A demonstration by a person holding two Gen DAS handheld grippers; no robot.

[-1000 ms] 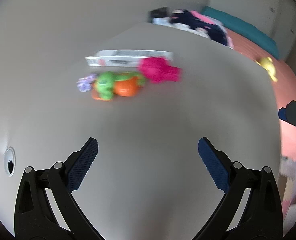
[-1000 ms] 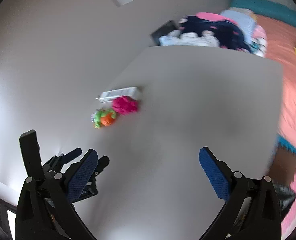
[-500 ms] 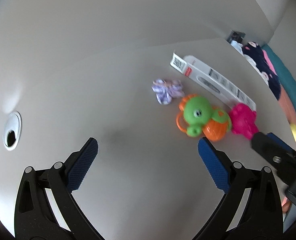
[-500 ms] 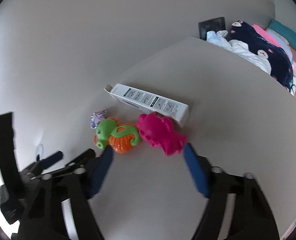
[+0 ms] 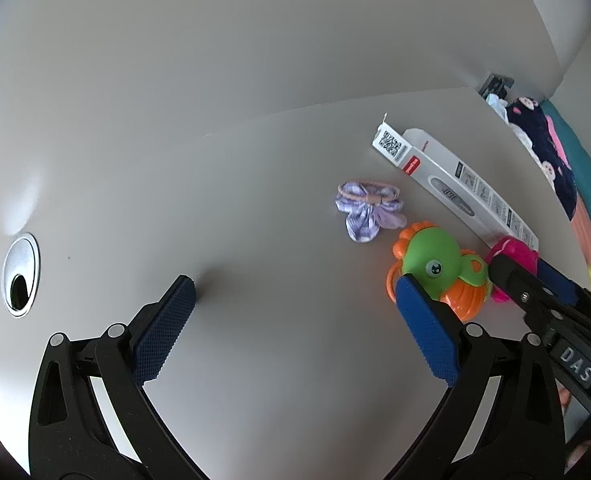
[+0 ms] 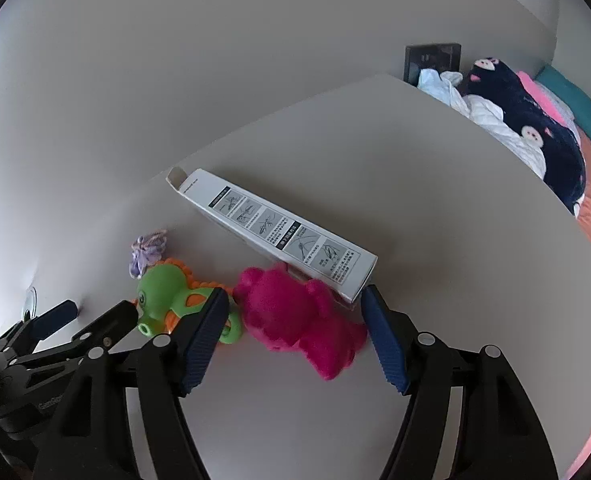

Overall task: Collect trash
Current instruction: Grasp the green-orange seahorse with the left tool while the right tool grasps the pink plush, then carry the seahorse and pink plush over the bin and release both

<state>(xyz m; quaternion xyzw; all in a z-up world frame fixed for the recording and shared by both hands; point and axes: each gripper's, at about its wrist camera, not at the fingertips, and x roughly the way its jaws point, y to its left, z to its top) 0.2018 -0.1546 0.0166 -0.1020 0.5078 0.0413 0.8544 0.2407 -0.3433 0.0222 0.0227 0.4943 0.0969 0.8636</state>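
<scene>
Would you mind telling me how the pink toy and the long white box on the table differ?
The soft-looking magenta pink toy is lumpy and rounded; the long white cardboard box is flat-sided and straight-edged. The toy is plain in colour, while the box carries printed instruction panels, and a QR code shows in the left wrist view. The toy sits between the open right tongs; the box lies beyond them. Both rest on the grey table, apparently touching.

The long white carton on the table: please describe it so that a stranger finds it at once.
On the pale table, four small things lie in a cluster near the wall. The long white carton lies flat behind the pink toy and green-orange toy. It alone is boxy, printed with black instruction panels, one end flap open.
</scene>
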